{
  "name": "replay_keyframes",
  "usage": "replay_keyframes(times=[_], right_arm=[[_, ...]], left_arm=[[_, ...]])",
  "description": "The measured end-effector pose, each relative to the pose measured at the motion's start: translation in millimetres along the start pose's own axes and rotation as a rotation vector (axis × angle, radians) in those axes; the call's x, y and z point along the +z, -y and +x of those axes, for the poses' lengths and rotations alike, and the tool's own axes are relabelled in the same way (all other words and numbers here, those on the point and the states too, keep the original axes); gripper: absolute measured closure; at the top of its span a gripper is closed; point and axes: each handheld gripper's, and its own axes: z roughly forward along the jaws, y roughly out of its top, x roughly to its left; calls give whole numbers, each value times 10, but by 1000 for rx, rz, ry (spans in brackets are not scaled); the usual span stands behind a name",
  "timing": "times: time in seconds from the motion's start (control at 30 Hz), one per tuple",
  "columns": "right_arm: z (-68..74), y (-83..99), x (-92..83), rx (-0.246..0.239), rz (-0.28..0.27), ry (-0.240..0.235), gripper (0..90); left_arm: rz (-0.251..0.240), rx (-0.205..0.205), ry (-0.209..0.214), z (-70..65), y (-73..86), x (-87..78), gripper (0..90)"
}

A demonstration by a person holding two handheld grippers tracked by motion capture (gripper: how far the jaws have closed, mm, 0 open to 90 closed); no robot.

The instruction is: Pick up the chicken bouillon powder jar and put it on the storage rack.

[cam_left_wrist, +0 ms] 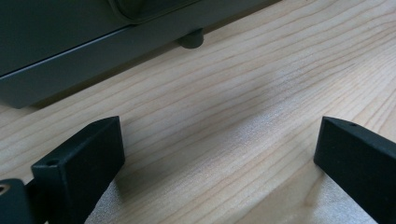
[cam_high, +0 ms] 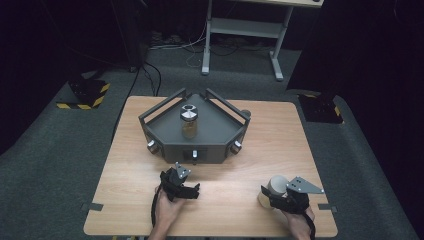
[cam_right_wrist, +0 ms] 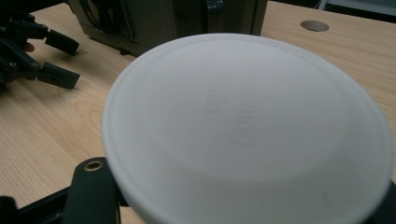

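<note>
Hands enter at the near edge of the bench (cam_high: 125,200), each holding a hand-held gripper. Right hand-held gripper (cam_high: 272,196) pinches a squat jar with a white lid (cam_right_wrist: 247,126) at the near right of the bench; its black jaws clamp the jar body from both sides below the lid, a hold that judging by its low position keeps the lid free and the jar upright. White lid is round, smooth and matte, with faint raised lettering too blurred to read; the jar body below looks pale tan in the high view. Left hand-held gripper (cam_high: 181,176) rests near the middle front, its jaws spread wide with nothing between them, as the left gripper view shows over bare wood; it points toward the grey tray stand (cam_high: 210,135) and probably waits to assist. Bench top is light wood-grain laminate with rounded corners and a round cable hole (cam_right_wrist: 314,25) toward the far right. Grey tray stand is an angular, dark metal-looking box with raised rails, small knobs on its front faces and short feet. Inside it stands a second jar (cam_high: 189,121), amber-toned with a shiny metallic cap, upright near the centre. Beyond the bench lie grey carpet, loose cables and a white frame table (cam_high: 245,30).
</note>
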Motion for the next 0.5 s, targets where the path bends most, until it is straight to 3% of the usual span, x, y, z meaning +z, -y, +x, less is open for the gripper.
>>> replay_keyframes(times=[0.5], right_arm=[[17, -119, -45, -26, -13, -5, 349]], left_arm=[[0, -4, -1, 2, -4, 5, 12]])
